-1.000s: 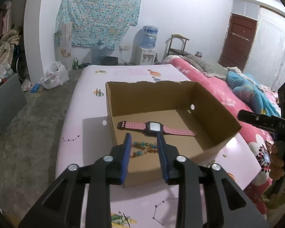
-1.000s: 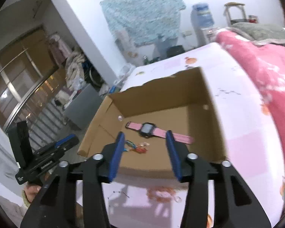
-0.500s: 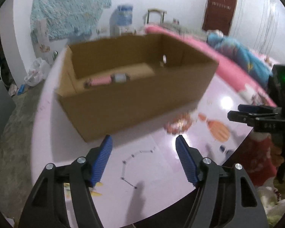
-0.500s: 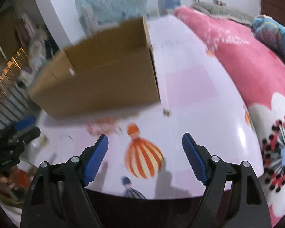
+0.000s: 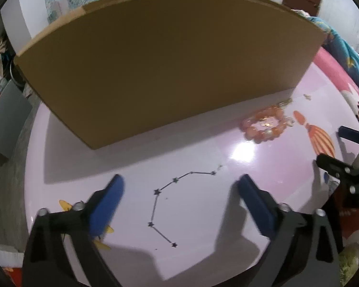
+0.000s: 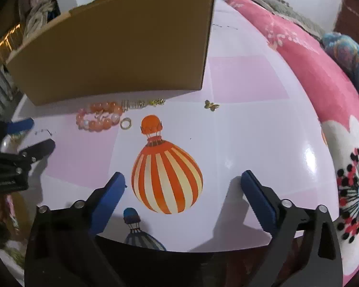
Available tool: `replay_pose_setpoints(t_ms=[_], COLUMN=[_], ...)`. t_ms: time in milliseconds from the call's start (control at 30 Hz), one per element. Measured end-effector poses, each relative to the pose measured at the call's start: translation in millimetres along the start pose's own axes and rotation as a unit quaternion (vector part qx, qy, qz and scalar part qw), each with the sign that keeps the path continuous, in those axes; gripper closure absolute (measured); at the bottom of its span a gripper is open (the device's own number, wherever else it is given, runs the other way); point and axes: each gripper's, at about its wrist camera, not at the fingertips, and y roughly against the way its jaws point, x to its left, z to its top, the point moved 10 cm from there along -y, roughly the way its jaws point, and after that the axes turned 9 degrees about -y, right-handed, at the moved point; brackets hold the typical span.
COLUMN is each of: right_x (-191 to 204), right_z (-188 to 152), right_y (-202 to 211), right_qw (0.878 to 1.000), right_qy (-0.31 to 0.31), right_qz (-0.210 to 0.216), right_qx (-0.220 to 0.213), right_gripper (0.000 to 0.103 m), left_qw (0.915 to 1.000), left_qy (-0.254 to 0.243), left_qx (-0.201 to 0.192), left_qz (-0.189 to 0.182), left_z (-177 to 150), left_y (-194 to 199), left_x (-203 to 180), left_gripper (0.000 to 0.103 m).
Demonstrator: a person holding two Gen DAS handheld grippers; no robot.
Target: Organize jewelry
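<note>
Both claws are down low over the pink counter [image 6: 251,119], and each one is spread wide with nothing between the blue pads. The left claw [image 5: 180,186] sits over a printed constellation line drawing [image 5: 170,203], close to the near counter edge. The right claw [image 6: 182,184] straddles the printed orange striped balloon [image 6: 166,177], also right at the near edge.

The right wrist view is the useful one for the jewelry. It shows the orange bead bracelet [image 6: 99,117] lying just in front of the cardboard box [image 6: 117,45], with a small gold ring [image 6: 126,122] just beside it, a silvery coiled piece [image 6: 134,104] and a gold chain bit [image 6: 156,101] along the foot of the box wall, and a little gold butterfly charm [image 6: 211,105] off past the box corner. From the left wrist you only get the bracelet [image 5: 266,125] blurry and a speck where the butterfly [image 5: 307,96] is. The ring and coil can't be made out there.

Neither view sees inside the box; the left wrist view is mostly filled by its outer wall [image 5: 167,67].

Room-wise, the counter between the right claw and the bracelet is bare. A pink floral blanket [image 6: 323,71] borders the counter's right side.
</note>
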Motion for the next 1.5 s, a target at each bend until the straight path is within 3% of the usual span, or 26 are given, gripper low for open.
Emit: replay_pose_setpoints(t_ms=[333, 633, 833, 967, 1067, 1200, 1333, 1500], right_x=[-2.4, -2.6, -3.9, -4.7, -3.8, -0.7, 0.4, -0.2], right_z=[1.5, 2.9, 11.6, 18.8, 24.2, 25.1, 22.9, 23.2], right_y=[-0.6, 2.8, 20.1, 28.4, 27.9, 25.3, 23.4, 23.9], right_qw=[1.0, 0.999, 0.993, 0.987, 0.985, 0.985, 0.983, 0.982], right_qy=[0.001, 0.003, -0.051, -0.067, -0.071, -0.067, -0.072, -0.074], right_qz=[0.018, 0.033, 0.109, 0.143, 0.153, 0.156, 0.164, 0.17], right_qx=[0.007, 0.002, -0.015, -0.03, -0.034, -0.035, -0.031, -0.033], right_gripper=[0.008, 0.008, 0.011, 0.025, 0.036, 0.051, 0.052, 0.055], left_qw=[0.9998, 0.9998, 0.9997, 0.9996, 0.9976, 0.9923, 0.9832, 0.9727], left_qy=[-0.013, -0.018, -0.022, -0.011, -0.013, -0.056, -0.127, -0.202], left_qx=[0.012, -0.002, -0.005, -0.019, -0.06, -0.103, -0.12, -0.103], left_qz=[-0.006, -0.006, -0.009, -0.016, -0.032, -0.04, -0.051, -0.051], left_z=[7.1, 2.4, 2.2, 6.8, 19.2, 35.7, 45.7, 51.2], left_y=[-5.6, -6.0, -7.1, -2.6, 12.0, 28.5, 32.8, 17.5], left_x=[1.8, -0.8, -2.0, -1.7, -7.3, -28.7, -61.4, -96.1], left_gripper=[0.004, 0.004, 0.004, 0.006, 0.013, 0.03, 0.046, 0.063])
